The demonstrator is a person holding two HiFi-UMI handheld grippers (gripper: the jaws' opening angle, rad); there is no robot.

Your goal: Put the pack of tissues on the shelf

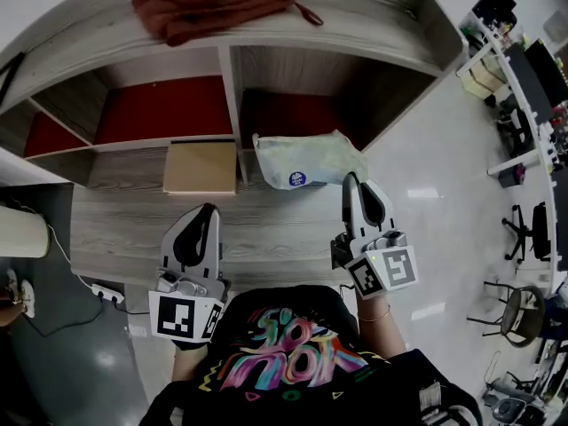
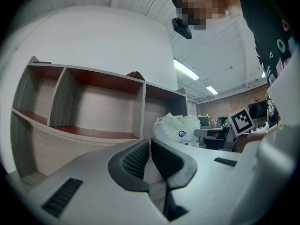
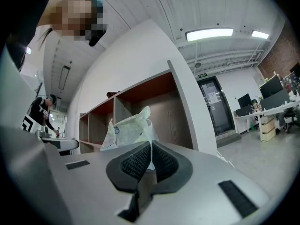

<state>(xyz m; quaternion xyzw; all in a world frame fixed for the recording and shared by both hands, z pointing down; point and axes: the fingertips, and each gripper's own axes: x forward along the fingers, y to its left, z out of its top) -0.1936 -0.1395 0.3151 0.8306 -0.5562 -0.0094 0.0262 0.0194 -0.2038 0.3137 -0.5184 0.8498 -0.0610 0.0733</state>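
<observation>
The pack of tissues (image 1: 306, 160) is a pale green plastic pack with a round blue sticker. It hangs in front of the shelf's (image 1: 232, 96) right compartment, near its bottom board. My right gripper (image 1: 352, 179) is shut on the pack's right edge. In the right gripper view the pack (image 3: 127, 129) rises straight from the closed jaws of that gripper (image 3: 151, 145). My left gripper (image 1: 206, 209) is lower left, shut and empty, apart from the pack. The left gripper view has its jaws (image 2: 150, 142) meeting, with the pack (image 2: 178, 128) beyond to the right.
The shelf has wooden boards and red back panels. A dark red cloth (image 1: 213, 3) lies on its top. A tan flat box (image 1: 201, 168) sits at the foot of the middle compartment. A power strip (image 1: 106, 293) lies on the floor at left, and office chairs (image 1: 524, 233) stand at right.
</observation>
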